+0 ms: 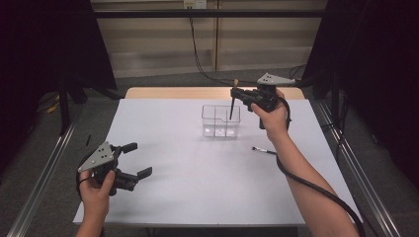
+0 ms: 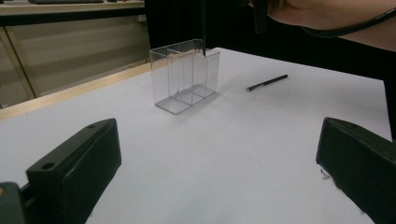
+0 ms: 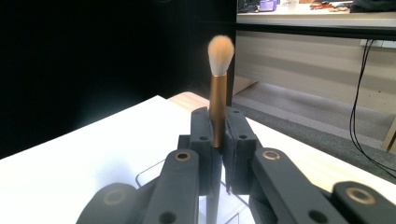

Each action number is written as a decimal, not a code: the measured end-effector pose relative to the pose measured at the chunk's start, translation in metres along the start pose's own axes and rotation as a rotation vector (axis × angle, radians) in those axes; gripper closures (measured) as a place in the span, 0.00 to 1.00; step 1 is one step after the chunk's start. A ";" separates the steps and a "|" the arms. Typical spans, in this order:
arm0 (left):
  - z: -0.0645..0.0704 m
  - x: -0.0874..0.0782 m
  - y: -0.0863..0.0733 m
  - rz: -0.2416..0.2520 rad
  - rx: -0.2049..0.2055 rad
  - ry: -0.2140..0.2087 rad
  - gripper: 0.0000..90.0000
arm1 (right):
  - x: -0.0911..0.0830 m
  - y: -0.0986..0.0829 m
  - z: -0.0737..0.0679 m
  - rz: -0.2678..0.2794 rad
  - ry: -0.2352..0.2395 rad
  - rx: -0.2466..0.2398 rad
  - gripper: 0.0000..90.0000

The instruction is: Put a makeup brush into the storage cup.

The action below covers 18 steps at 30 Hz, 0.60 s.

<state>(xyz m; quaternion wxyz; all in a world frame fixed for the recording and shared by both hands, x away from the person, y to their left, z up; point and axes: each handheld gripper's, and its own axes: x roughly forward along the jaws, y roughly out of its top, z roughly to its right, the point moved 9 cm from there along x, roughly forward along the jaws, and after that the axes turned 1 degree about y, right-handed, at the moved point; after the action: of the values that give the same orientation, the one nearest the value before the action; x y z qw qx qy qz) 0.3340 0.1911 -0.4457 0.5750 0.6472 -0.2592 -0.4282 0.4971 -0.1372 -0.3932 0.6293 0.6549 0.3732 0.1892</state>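
brush held upright over the clear organizer

the right gripper (image 1: 240, 94) was clamped on a makeup brush (image 3: 218, 93), its jaws pressed against the gold ferrule from both sides. the brush stood upright, pale bristles on top, and its dark handle (image 1: 231, 109) pointed down into the clear plastic organizer (image 1: 220, 121), at the organizer's far right corner. whether the handle's tip touched the bottom could not be told. in the left gripper view the same handle (image 2: 204, 28) came down from above to the rim of the organizer (image 2: 185, 77), whose inner walls split it into compartments.

the organizer stood on the white table (image 1: 197, 173), toward its far side. a second, thin dark brush (image 1: 263, 150) lay flat on the table to the right of the organizer, apart from it and just beside the person's right forearm.

the left gripper (image 1: 137, 159) was near the table's near left corner, well away from the organizer, with its jaws spread wide and nothing between them.
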 end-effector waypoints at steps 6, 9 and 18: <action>0.000 -0.001 -0.002 0.006 0.001 -0.003 0.00 | 0.000 -0.005 -0.001 -0.015 -0.004 -0.008 0.93; 0.001 -0.001 -0.003 0.005 0.001 -0.005 0.00 | 0.000 -0.007 -0.001 -0.017 -0.004 -0.012 0.93; 0.001 -0.001 -0.003 0.004 0.005 -0.006 0.00 | 0.002 -0.013 -0.002 -0.029 -0.003 -0.017 0.93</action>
<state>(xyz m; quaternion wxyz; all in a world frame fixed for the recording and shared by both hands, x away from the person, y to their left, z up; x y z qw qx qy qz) 0.3321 0.1918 -0.4480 0.5733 0.6469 -0.2632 -0.4285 0.4935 -0.1352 -0.4062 0.6381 0.6442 0.3803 0.1822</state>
